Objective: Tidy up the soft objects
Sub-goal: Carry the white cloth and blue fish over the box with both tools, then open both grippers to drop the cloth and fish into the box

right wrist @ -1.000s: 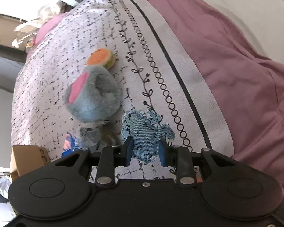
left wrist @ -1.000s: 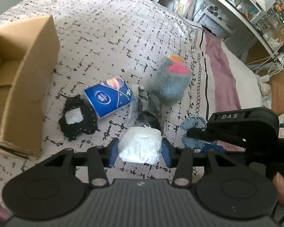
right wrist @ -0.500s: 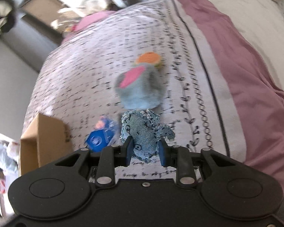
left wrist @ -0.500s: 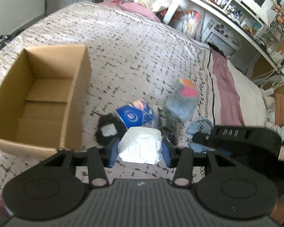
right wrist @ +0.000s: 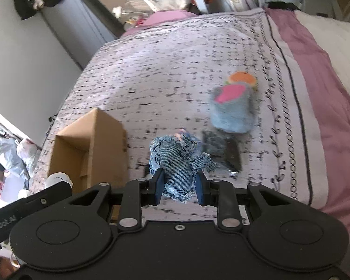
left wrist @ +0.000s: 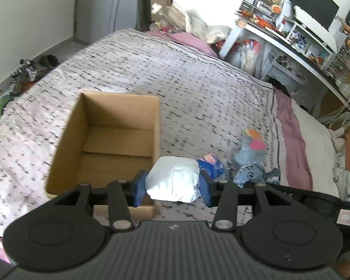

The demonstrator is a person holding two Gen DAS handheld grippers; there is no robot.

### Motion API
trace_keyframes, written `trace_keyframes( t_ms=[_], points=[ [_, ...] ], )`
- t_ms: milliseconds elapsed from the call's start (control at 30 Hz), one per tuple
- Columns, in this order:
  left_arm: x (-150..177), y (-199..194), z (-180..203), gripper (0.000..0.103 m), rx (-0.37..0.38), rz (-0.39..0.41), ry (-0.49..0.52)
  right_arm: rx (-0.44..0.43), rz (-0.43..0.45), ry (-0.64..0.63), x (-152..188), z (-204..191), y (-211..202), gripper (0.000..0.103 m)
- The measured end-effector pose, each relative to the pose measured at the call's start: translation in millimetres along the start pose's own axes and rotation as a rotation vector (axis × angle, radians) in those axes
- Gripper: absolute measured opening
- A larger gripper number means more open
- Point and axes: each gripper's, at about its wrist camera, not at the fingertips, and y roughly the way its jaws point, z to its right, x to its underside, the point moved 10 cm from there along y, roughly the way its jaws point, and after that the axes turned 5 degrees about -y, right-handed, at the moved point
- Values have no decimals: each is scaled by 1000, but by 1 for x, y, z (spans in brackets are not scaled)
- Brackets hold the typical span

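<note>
My left gripper (left wrist: 173, 186) is shut on a white soft packet (left wrist: 173, 178), held above the bed just right of the open cardboard box (left wrist: 109, 140). The right gripper (right wrist: 179, 185) is shut on a blue denim soft toy (right wrist: 176, 161), which also shows at the right edge of the left wrist view as the denim toy (left wrist: 252, 175). On the bedspread lie a grey plush with a pink patch (right wrist: 232, 110), an orange round toy (right wrist: 241, 78) behind it, a blue tissue pack (left wrist: 211, 163) and a dark crinkled bag (right wrist: 221, 149).
The box (right wrist: 86, 149) stands on the patterned bedspread (left wrist: 175, 81), its inside bare. A mauve sheet (right wrist: 319, 93) runs along the bed's right side. A cluttered white desk with a monitor (left wrist: 315, 16) stands beyond the bed; shoes lie on the floor (left wrist: 35, 63) at left.
Both grippers have risen and drawn back with their loads still gripped. The box has come fully into view, and the plush and tissue pack look smaller and farther.
</note>
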Motion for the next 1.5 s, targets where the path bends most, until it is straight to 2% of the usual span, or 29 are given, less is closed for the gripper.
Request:
trace_keyframes(
  t_ms=[400,833,1000,1267,1500],
  points=[
    [-21,-11,-47,47,-24,11,-12,-41,3,-60,-8,-65,1,28],
    [-21,17,-94,47,-26,-48,-67,-90,-24,-70,-2,-113,24,28],
    [-19,30,-111,50,-32,-78,-109,-103,-36,-76,3,-124,35,28],
    [-24,34,-128,54,-38,-78,-133,-107,-55,-94,9,-136,50,29],
    [-27,31,-137,54,-27,-81,-156,-125,-17,-109,3,-148,43,29]
  ],
)
